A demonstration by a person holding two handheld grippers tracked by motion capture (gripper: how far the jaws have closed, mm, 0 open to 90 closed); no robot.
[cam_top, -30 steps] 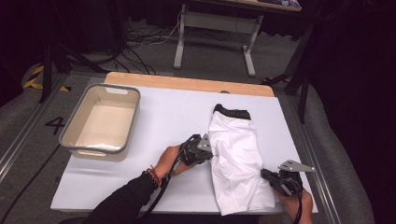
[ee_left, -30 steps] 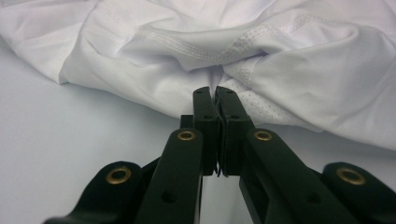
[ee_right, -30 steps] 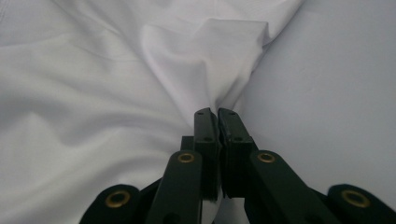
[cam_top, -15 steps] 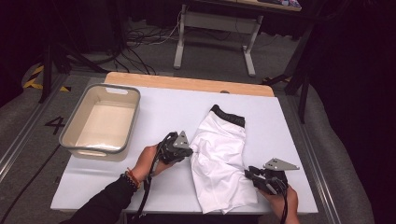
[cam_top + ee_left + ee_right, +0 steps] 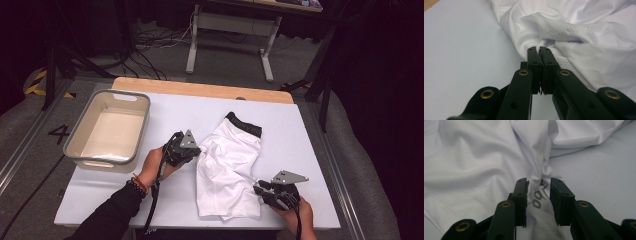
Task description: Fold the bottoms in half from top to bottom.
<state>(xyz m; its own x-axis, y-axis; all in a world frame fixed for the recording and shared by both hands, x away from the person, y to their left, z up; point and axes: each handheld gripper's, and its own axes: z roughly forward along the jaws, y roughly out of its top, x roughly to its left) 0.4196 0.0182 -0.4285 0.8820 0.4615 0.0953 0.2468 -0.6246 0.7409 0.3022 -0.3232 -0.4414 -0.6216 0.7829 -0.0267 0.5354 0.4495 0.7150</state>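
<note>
White shorts (image 5: 230, 155) with a black waistband (image 5: 243, 125) lie crumpled on the white table (image 5: 310, 150). My left gripper (image 5: 196, 150) sits at the garment's left edge, and its jaws are shut on a fold of the white fabric (image 5: 586, 37) at the tips (image 5: 539, 51). My right gripper (image 5: 257, 189) is at the garment's lower right corner. Its jaws have just been opening and stand apart (image 5: 539, 185), with the cloth (image 5: 474, 157) and some grey print lying between them, not pinched.
A grey-rimmed beige bin (image 5: 85, 160) stands on the table's left side, close to the left hand. A wooden strip (image 5: 200, 90) runs along the far edge. Bare table lies to the right of the shorts, up to the right edge.
Both hands have moved left and the shorts were dragged left with them, now lying slanted. The right gripper's jaws have opened off the cloth.
</note>
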